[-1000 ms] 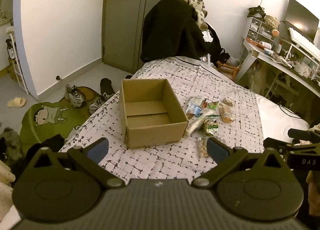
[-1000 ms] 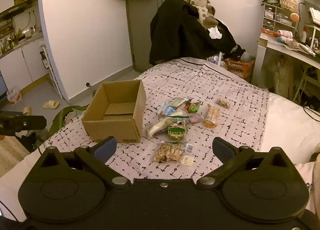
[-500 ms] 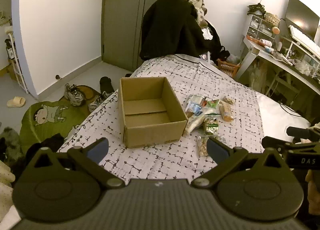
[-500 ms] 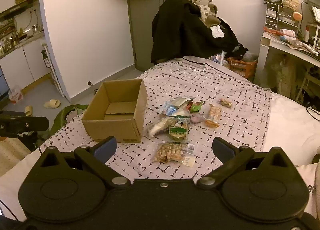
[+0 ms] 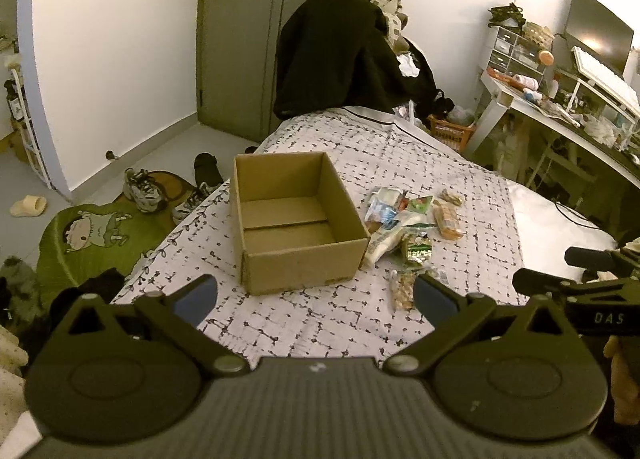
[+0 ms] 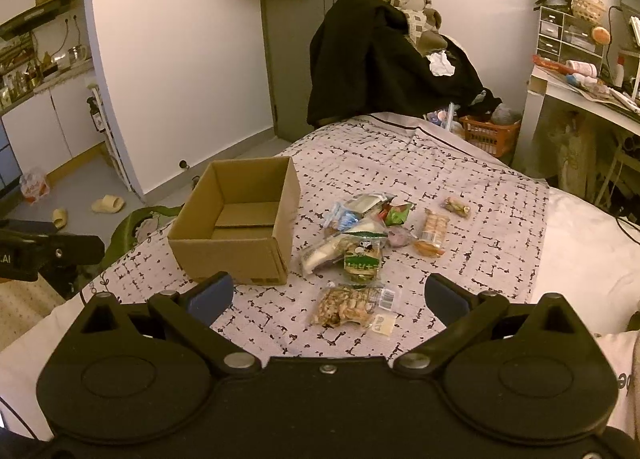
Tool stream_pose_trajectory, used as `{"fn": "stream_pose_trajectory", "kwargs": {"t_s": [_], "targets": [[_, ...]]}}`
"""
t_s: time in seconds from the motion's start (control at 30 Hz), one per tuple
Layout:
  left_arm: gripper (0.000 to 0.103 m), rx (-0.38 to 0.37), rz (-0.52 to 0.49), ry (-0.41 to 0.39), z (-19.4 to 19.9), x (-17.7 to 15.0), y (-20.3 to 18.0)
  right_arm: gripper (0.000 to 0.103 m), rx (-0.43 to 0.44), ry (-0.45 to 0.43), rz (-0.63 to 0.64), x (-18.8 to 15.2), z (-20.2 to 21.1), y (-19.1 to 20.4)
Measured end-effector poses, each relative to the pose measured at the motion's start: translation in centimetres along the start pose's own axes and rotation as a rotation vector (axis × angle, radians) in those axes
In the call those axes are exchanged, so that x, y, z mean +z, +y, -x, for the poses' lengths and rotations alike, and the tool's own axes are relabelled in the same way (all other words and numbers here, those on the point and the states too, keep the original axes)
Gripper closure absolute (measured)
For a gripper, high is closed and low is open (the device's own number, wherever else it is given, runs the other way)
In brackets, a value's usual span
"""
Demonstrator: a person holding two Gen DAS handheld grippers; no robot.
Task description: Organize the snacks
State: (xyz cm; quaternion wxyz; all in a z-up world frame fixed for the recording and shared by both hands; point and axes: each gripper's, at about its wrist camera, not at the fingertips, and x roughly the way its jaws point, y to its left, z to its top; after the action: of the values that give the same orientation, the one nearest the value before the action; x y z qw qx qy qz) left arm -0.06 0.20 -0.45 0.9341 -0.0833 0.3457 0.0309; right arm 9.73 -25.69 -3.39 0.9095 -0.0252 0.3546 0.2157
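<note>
Left gripper is hovering over the near edge of the bed, fingers spread wide, gripping nothing. Ahead, an open cardboard box is sitting on the patterned cover, bare inside, bottom flaps showing. Snack packets are lying in a loose heap just to its right; a clear nut bag is lying nearest, half hidden by the right finger. Only this view is showing shoes and a green cartoon rug on the floor.

Right gripper is likewise hanging spread apart and empty. Its view is showing the nut bag whole, with barcode label, plus a green packet, a biscuit sleeve and one small wrapped piece lying apart. Kitchen shelving is appearing at left only here.
</note>
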Motion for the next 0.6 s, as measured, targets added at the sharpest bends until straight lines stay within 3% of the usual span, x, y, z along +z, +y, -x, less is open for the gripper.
{"fn": "stream_pose_trajectory", "kwargs": {"t_s": [0.6], "targets": [[0.0,-0.025,-0.011,0.008,-0.02,-0.04,-0.1,0.0,-0.013,0.014,0.014,-0.17,-0.33,-0.44]]}}
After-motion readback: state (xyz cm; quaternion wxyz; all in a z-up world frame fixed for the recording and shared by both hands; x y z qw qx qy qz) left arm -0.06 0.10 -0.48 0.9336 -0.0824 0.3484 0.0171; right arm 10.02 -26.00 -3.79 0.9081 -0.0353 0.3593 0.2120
